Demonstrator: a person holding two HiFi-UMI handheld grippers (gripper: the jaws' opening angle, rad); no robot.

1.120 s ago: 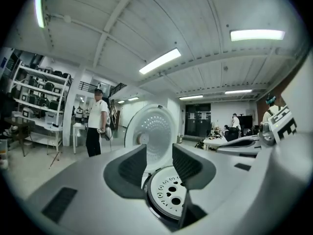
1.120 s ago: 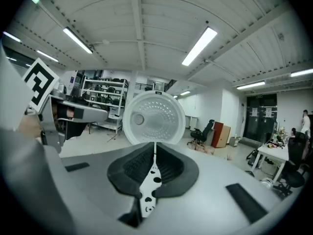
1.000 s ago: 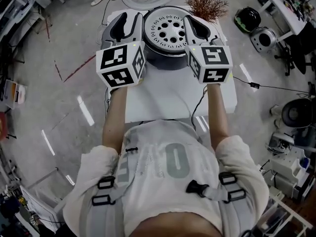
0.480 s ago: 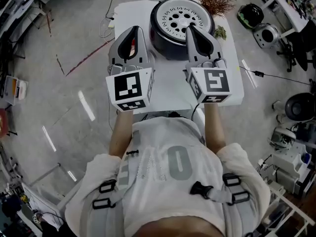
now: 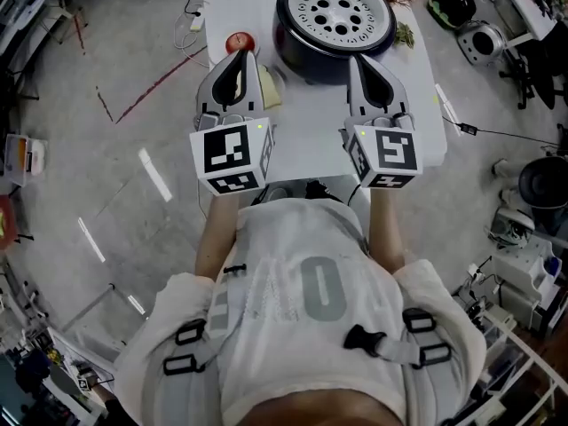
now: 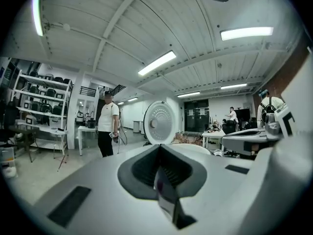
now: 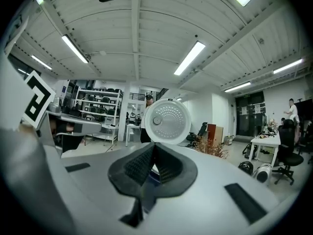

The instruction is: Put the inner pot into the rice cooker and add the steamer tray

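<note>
a: your left gripper point(image 5: 240, 54) is closed all the way, pads together with nothing between them. it points level over the white table point(image 5: 311, 131), with the red apple point(image 5: 240, 43) just past its tip

b: same for your right gripper point(image 5: 362, 60): jaws pressed shut and empty, held level beside the other one

a: the rice cooker point(image 5: 291, 35) sits at the far end of the table, straight ahead of you. it lies between the lines your two grippers point along, but shifted toward the right one

b: so your right hand is nearer. its tip is just short of the cooker's near rim, and your left tip stands off to the side

a: the steamer tray point(image 5: 335, 7) lies flat in the cooker's mouth, holes up, inside the dark rim. it's round, so there's no long axis for you to line up with

b: you can't see the inner pot on its own. i'd judge it's under the tray, which looks level and seated

a: the lid point(image 7: 167, 121) stands open and upright behind the cooker, facing you

b: to my eye both parts are in, and nothing more needs gripping. if you do reach back in, go forward and slightly left with your right hand, and keep your left clear of the apple
</note>
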